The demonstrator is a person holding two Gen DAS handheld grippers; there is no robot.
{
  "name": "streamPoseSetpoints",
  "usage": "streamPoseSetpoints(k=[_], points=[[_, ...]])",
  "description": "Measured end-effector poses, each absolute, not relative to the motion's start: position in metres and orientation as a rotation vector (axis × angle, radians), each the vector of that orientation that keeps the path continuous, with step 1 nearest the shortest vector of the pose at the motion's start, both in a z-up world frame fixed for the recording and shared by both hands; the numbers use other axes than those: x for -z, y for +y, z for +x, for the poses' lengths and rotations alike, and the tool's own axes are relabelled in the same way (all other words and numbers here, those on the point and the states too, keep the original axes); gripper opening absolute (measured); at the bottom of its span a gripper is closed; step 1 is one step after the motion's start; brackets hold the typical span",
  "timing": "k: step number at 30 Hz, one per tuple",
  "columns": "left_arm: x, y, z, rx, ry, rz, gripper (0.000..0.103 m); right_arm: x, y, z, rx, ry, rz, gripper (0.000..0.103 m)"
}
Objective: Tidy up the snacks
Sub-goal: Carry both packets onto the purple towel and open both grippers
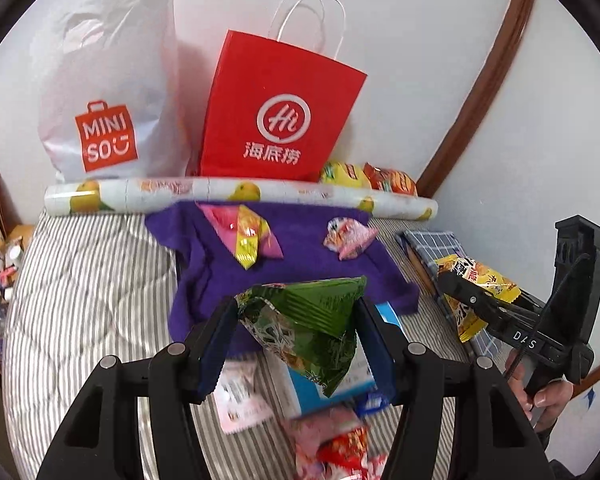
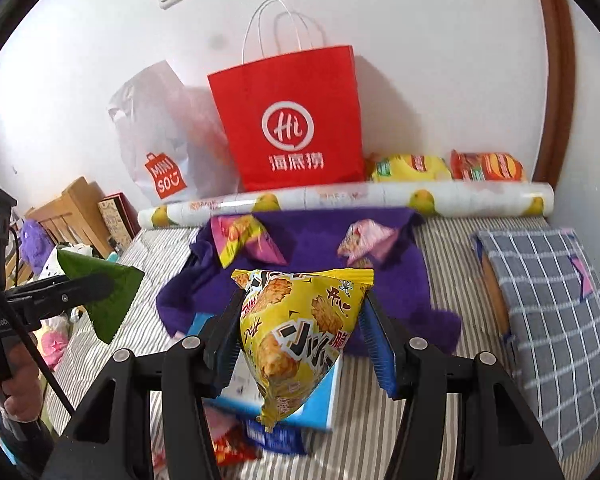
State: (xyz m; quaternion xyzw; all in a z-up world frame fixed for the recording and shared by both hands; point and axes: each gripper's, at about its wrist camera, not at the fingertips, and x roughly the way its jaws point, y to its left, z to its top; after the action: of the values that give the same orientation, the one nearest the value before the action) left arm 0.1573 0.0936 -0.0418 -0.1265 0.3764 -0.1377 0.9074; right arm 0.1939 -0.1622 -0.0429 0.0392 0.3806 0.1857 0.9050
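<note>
the left gripper point(image 1: 296, 332) is clamping a green snack packet point(image 1: 308, 328) between its jaws, holding it up over the striped bedcover point(image 1: 92, 280). the right gripper point(image 2: 300, 336) is gripping a yellow snack packet point(image 2: 296, 332) the same way, its lower corner hanging above a blue box point(image 2: 320, 408). ahead, at twelve o'clock, a purple cloth point(image 2: 312, 240) is lying on the bed with two pink snack packets on it, one at eleven o'clock point(image 2: 244, 240) and one at one o'clock point(image 2: 364, 240). a red paper bag point(image 2: 296, 120) is standing against the wall behind a rolled sheet point(image 2: 340, 200).
</note>
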Motion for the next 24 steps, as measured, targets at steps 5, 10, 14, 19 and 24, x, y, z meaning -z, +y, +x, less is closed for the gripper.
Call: streamPoseSetpoints(k=[5,10,14,19,24], points=[[0.037,0.092,0.183,0.280,0.768,-0.268,0.058,0.039,-0.159,0.226,-0.386,0.779,0.105,0.056],[0.038,0.096,0.206,0.271,0.755,-0.306,0.058,0.042,-0.162,0.257,-0.387,0.776,0.144,0.056],[0.050,0.097,0.224,0.258,0.761,-0.330,0.058,0.054,-0.163,0.275,-0.397,0.785,0.168,0.056],[0.079,0.096,0.245,0.253,0.796,-0.371,0.058,0.084,-0.165,0.295,-0.367,0.842,0.161,0.056],[0.106,0.096,0.253,0.245,0.839,-0.389,0.058,0.111,-0.169,0.302,-0.353,0.876,0.161,0.056]])
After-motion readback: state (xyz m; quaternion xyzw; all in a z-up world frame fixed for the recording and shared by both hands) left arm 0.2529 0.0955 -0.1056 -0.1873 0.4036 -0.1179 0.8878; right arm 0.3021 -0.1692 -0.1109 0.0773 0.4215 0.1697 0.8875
